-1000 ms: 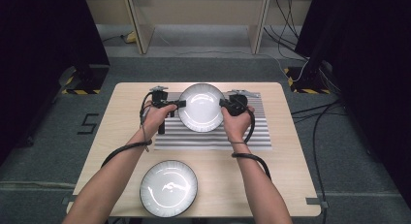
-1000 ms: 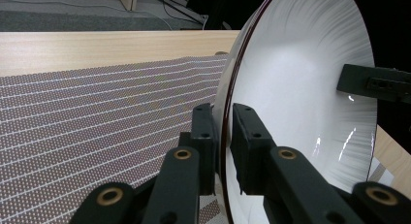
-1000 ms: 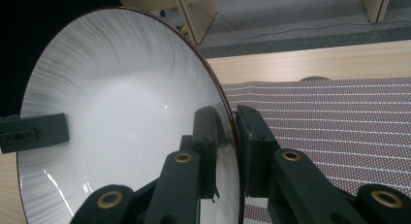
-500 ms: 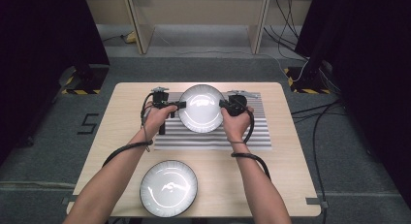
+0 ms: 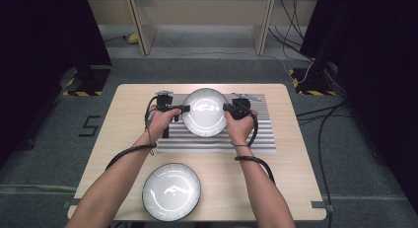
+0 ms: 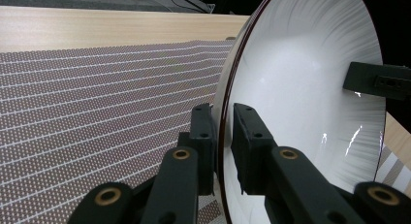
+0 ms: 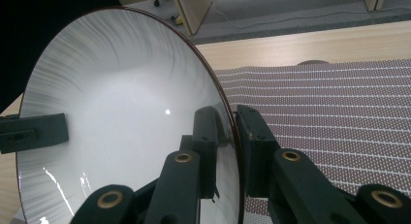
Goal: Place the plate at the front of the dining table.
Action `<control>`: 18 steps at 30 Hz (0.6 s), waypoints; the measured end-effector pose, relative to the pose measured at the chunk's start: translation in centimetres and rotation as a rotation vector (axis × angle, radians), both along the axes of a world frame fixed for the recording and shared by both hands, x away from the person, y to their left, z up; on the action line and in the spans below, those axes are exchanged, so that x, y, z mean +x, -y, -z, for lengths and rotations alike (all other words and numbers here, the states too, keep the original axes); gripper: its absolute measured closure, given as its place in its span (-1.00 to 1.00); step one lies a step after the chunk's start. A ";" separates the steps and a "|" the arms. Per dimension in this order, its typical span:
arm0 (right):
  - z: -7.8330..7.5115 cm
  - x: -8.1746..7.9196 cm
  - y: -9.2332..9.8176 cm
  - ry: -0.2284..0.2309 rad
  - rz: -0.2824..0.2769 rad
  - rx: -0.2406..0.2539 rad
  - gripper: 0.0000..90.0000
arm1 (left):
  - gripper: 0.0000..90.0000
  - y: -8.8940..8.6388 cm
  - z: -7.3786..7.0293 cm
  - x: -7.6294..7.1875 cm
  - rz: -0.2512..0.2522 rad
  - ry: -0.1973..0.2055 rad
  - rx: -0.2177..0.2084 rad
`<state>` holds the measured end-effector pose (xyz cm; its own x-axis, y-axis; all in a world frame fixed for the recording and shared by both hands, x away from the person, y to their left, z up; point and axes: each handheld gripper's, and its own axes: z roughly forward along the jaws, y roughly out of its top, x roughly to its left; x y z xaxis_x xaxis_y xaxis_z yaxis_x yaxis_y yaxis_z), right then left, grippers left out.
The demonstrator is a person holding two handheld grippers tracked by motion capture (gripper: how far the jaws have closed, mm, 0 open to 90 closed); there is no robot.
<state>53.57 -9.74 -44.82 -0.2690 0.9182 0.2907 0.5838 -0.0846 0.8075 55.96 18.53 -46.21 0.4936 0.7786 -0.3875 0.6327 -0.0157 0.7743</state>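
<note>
- The held plate [image 5: 205,112], white with a dark rim, sits over the striped mat [image 5: 266,139] in the far half of the table [image 5: 296,188], gripped at opposite edges.
- The left tool [image 5: 183,109] is clamped on the plate's rim at its 9 o'clock; in the left gripper view the rim [image 6: 224,132] runs between the two black jaws, one on the face and one behind.
- The right tool [image 5: 227,107] is clamped on the rim at 3 o'clock; in the right gripper view the jaws straddle the edge [image 7: 232,132] the same way.
- Both gripper views show the plate standing tilted on edge above the mat.
- A second plate [image 5: 171,191] lies flat on the bare table at 6 o'clock from the held one, well apart, between the person's forearms.
</note>
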 end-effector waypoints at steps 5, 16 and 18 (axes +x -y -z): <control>0.3 0.1 0.0 -0.003 -0.001 -0.004 0.77 | 0.75 0.0 0.3 0.1 -0.006 -0.007 0.003; 1.1 0.6 -0.1 -0.025 0.001 -0.010 0.77 | 0.74 0.2 1.2 0.5 -0.021 -0.039 0.011; 1.3 0.7 -0.1 -0.031 0.000 -0.010 0.77 | 0.74 0.2 1.4 0.6 -0.026 -0.044 0.013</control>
<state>54.24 -9.60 -46.15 -0.2603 0.9212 0.2894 0.6083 -0.0763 0.7900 56.51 18.35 -47.61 0.4558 0.7959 -0.3985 0.6667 -0.0086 0.7453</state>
